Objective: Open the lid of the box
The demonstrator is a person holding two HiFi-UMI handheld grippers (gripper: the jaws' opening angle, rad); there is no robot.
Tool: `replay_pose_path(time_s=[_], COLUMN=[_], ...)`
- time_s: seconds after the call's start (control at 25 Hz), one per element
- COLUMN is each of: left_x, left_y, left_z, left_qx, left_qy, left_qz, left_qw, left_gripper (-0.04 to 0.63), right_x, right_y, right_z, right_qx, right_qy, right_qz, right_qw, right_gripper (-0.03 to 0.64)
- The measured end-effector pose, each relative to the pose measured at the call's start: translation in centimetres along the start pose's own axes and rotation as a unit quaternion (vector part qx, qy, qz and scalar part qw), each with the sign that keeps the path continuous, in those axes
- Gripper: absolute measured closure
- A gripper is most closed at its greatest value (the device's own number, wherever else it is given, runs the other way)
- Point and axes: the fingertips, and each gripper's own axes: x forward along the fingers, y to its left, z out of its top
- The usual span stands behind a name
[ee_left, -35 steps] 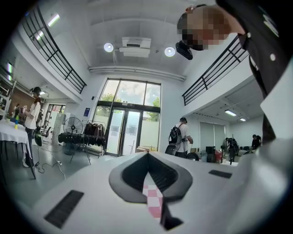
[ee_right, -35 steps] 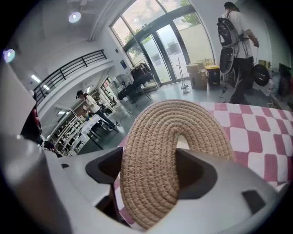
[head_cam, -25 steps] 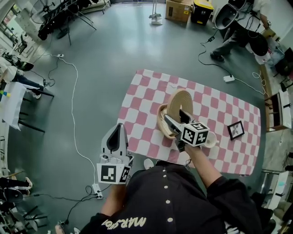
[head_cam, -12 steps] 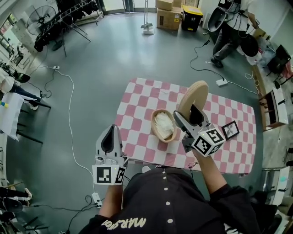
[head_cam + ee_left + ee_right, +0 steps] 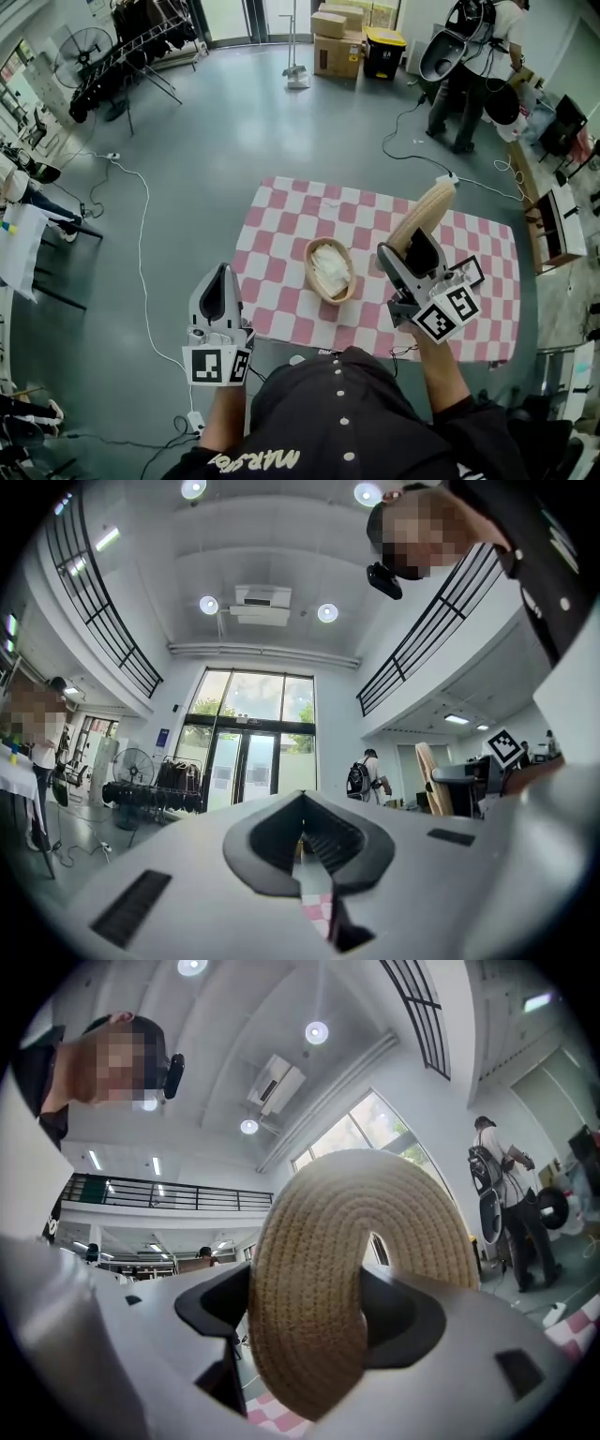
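A woven oval basket box (image 5: 330,270) stands uncovered on the pink-and-white checked table (image 5: 281,211), with something white inside it. Its round woven lid (image 5: 424,217) is lifted to the right of the box and stands on edge, tilted, above the cloth. My right gripper (image 5: 412,251) is shut on the lid's lower rim. In the right gripper view the lid (image 5: 356,1241) fills the space between the jaws of the right gripper (image 5: 309,1312). My left gripper (image 5: 217,295) hangs off the table's left front corner, over the floor, shut and empty; the left gripper (image 5: 302,803) shows its jaw tips meeting.
A small black picture frame (image 5: 472,269) lies on the cloth just right of my right gripper. Cables run across the grey floor. Cardboard boxes (image 5: 337,47) and a standing person (image 5: 469,56) are at the back, a clothes rack (image 5: 131,37) at the back left.
The right gripper has carried the lid from over the box to the right and higher, leaving the box uncovered. The left gripper has stayed beside the table.
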Motion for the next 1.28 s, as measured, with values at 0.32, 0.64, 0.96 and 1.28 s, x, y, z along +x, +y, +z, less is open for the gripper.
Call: replay_pose_path(time_s=[0.32,0.64,0.96,1.28], left_x=[0.3,0.6,0.5,0.3], left_y=[1.1,2.6,3.1,3.1], left_z=[0.5,1.3,1.4,1.1], left_qx=[0.01,0.018,0.021,0.02], left_qy=[-0.005,-0.011,-0.015,-0.013], left_qz=[0.008,0.022,0.03,0.032], left_qw=[0.9999,0.9995,0.9992,0.9992], left_gripper=[0.588,0.588,0.588,0.588], right_x=[-2.9,-4.6,-4.4,-4.0], right_y=[0.0,-1.4,-2.0,-1.7], right_z=[3.2,4.6,4.5,4.0], right_qx=[-0.028,-0.105,-0.128,-0.159], right_qy=[-0.026,-0.032,-0.042,-0.045], right_qz=[-0.007,-0.054,-0.069,-0.067], right_qw=[0.999,0.992,0.989,0.984], right_gripper=[0.252,0.252,0.252,0.252])
